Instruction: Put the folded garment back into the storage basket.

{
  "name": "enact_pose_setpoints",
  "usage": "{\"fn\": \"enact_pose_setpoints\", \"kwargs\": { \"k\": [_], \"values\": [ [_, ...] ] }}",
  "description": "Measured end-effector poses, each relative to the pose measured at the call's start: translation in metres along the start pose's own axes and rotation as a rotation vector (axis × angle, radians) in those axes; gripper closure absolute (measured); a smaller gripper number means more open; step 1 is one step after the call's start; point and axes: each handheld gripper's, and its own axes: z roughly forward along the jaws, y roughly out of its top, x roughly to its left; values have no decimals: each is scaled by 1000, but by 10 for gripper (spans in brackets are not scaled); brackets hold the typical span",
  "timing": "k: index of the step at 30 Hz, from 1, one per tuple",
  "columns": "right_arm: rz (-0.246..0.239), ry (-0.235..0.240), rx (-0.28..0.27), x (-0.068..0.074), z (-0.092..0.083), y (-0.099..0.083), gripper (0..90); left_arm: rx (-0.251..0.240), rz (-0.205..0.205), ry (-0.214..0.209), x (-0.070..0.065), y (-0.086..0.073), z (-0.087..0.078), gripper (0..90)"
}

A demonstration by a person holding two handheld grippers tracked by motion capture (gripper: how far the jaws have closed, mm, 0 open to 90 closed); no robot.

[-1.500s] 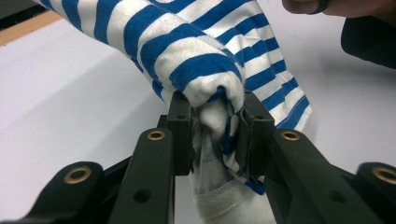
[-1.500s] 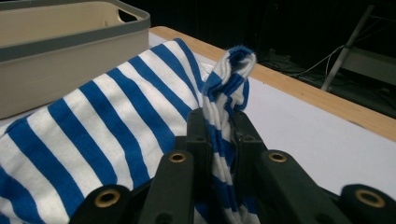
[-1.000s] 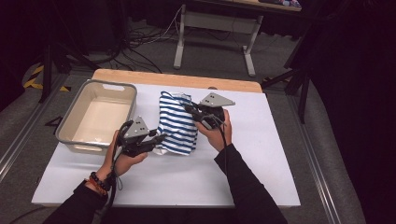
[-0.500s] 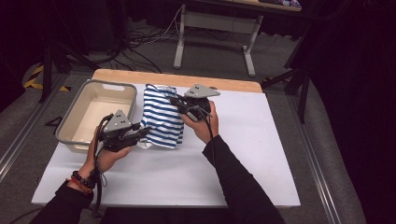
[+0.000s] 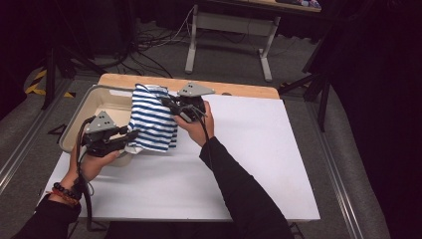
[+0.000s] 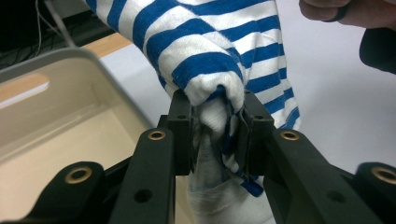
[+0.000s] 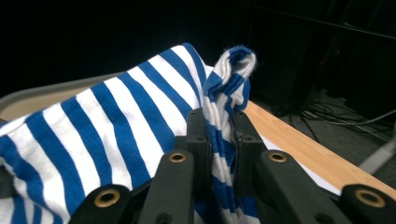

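The table has a white top, and along its far edge a strip of light wood shows. Around the table the floor is grey. Behind the table stands a pale metal frame with two legs and flat feet. Left of this frame, black cables lie in loops on the floor. Far left of the table, a yellow and black striped tape marks the floor. Metal rails run along the table's right and left sides. The room behind is very dark; black drapes hang right of the table.
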Motion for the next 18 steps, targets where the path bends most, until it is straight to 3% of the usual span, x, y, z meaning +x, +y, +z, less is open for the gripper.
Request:
{"fn": "enact_pose_setpoints", "kwargs": {
  "k": [8,11,14,18],
  "values": [
    [-31,16,-2,10,26,9,808,22,-43,26,20,-6,-14,714],
    [-28,18,-13,11,34,10,809,36,-54,49,30,-2,-20,715],
    [15,45,-21,10,42,13,808,46,-55,61,34,-2,-23,714],
    [0,52,-22,14,53,15,808,74,-67,89,41,-3,-29,714]
  ]
}}
